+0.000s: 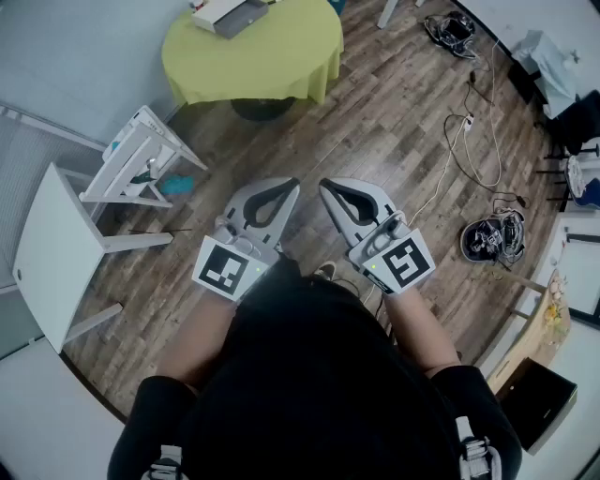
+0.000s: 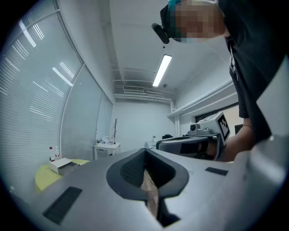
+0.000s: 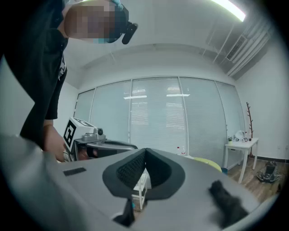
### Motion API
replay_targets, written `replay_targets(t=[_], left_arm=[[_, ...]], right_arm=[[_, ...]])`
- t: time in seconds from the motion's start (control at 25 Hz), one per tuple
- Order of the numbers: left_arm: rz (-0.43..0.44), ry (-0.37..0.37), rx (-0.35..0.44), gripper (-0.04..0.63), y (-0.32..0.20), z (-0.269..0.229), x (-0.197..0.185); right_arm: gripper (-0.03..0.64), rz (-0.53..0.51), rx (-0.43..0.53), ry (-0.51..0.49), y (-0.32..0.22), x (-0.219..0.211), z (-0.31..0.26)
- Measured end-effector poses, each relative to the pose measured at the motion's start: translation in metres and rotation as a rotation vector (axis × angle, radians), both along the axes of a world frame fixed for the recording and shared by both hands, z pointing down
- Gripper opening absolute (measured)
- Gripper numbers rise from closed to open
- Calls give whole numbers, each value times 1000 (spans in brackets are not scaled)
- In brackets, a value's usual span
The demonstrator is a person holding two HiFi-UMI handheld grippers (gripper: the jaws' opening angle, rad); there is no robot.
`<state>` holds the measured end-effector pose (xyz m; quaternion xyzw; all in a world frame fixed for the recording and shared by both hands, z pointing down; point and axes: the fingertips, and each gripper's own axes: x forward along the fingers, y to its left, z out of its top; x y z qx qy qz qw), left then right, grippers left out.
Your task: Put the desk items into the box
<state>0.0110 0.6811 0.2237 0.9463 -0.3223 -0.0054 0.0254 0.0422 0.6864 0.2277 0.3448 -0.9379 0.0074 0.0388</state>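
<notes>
Both grippers are held side by side at waist height over the wooden floor, far from any desk. My left gripper (image 1: 292, 184) (image 2: 145, 151) has its jaws pressed together with nothing between them. My right gripper (image 1: 324, 184) (image 3: 145, 151) is also shut and holds nothing. A round table with a yellow-green cloth (image 1: 281, 56) (image 2: 43, 176) stands ahead, carrying a grey-white box (image 1: 230, 14) (image 2: 63, 164) and some small items that are too far off to make out. In each gripper view the other gripper (image 2: 192, 143) (image 3: 101, 145) shows alongside.
A white side table (image 1: 52, 248) and a tipped white rack (image 1: 141, 159) stand at the left. Cables (image 1: 469, 141) and a dark bundle of gear (image 1: 492, 239) lie on the floor at the right. A black box (image 1: 539, 398) sits at lower right.
</notes>
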Motion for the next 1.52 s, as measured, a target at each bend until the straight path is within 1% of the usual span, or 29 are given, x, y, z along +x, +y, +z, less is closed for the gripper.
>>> replay_targets(t=[0.48, 0.72, 1.0, 1.28, 1.52], left_arm=[[17, -4, 19, 12, -33, 9, -26], [43, -8, 18, 12, -54, 9, -44], [85, 8, 38, 12, -76, 6, -50], [99, 2, 22, 12, -102, 9, -34], [90, -15, 22, 12, -134, 13, -2]], right_arm=[[17, 28, -9, 9, -31, -30, 11], [17, 72, -13, -1, -53, -47, 10], [17, 131, 4, 6, -78, -48, 7], [17, 150, -12, -15, -106, -30, 13], [15, 131, -5, -24, -137, 2, 17]])
